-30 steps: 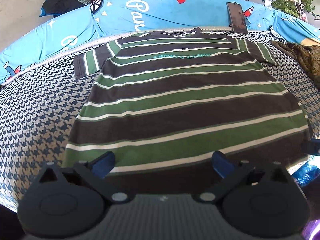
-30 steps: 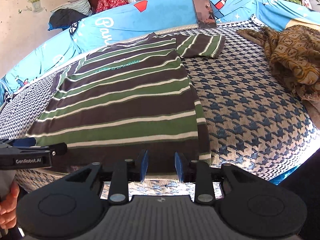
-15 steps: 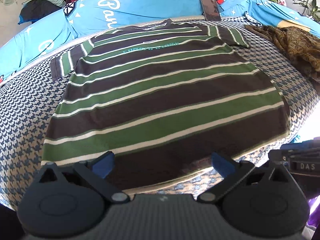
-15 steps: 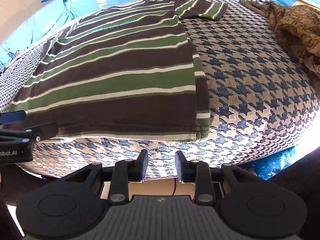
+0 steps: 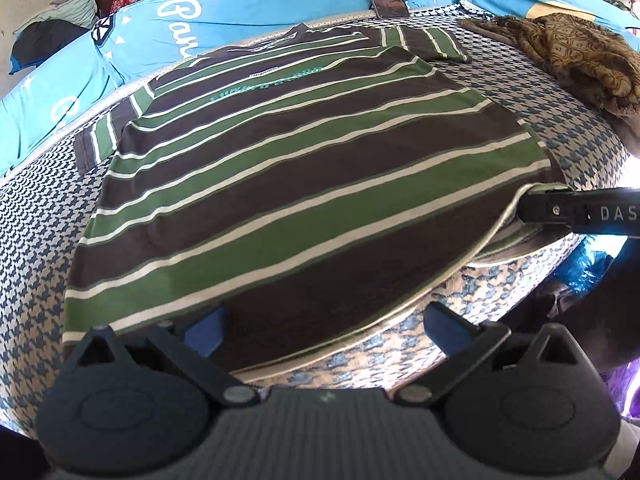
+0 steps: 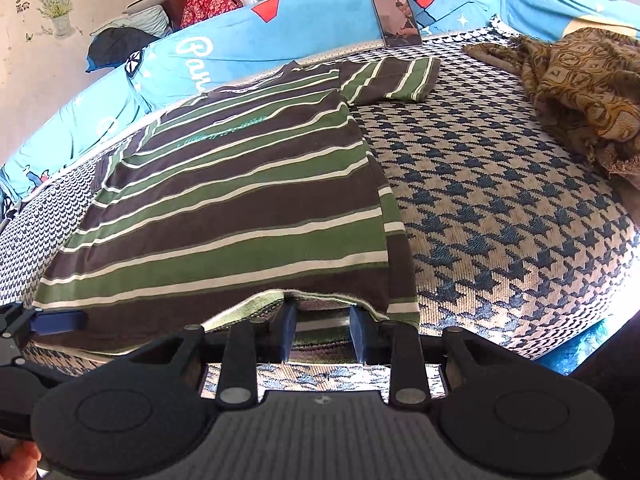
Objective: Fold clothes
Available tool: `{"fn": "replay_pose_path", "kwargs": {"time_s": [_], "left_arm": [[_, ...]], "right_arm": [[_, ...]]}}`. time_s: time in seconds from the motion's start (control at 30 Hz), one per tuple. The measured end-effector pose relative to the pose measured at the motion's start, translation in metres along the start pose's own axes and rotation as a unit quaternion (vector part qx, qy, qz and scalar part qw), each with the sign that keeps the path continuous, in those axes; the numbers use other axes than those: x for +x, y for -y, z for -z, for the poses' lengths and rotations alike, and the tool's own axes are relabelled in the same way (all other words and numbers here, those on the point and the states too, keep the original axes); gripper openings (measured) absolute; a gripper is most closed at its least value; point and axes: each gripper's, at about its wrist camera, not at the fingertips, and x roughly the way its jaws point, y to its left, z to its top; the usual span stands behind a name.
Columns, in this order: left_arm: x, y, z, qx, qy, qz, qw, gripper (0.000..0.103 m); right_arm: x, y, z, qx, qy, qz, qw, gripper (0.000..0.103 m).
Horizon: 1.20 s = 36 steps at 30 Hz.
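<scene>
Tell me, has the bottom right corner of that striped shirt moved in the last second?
Yes. The striped shirt lay flat earlier; now the hem near its right corner is lifted off the houndstooth cover, with the right hand-held gripper beneath it.

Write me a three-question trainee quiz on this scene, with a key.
1. True or false: the phone lies flat on the striped T-shirt.
2. Which part of the shirt is at the tips of the right gripper? A collar, B bottom hem, C sleeve.
3. Fill in: the jaws of the left gripper stand ___.
Key: 1 false, it leans upright against the blue cushion; 2 B; 3 open.
</scene>
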Motion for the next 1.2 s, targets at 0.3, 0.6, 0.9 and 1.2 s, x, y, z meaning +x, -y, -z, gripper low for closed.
{"fn": "replay_pose_path", "kwargs": {"time_s": [0.3, 0.6, 0.9, 1.2], "left_arm": [[0.0, -0.017, -0.007, -0.051, 0.014, 0.01, 0.9986, 0.103], [0.011, -0.015, -0.013, -0.042, 0.016, -0.014, 0.9989, 0.103], [0.014, -0.017, -0.017, -0.053, 0.015, -0.012, 0.9984, 0.103], [0.017, -0.022, -0.024, -0.069, 0.013, -0.003, 0.9975, 0.103]], "right_arm": [[0.0, 0.0, -0.002, -0.001, 0.011, 0.002, 1.0, 0.028], [-0.004, -0.001, 0.0, -0.006, -0.001, 0.001, 1.0, 0.029], [-0.009, -0.019, 0.014, -0.07, -0.026, -0.014, 0.997, 0.029], [0.001, -0.038, 0.022, -0.127, -0.042, -0.022, 0.991, 0.029]]}}
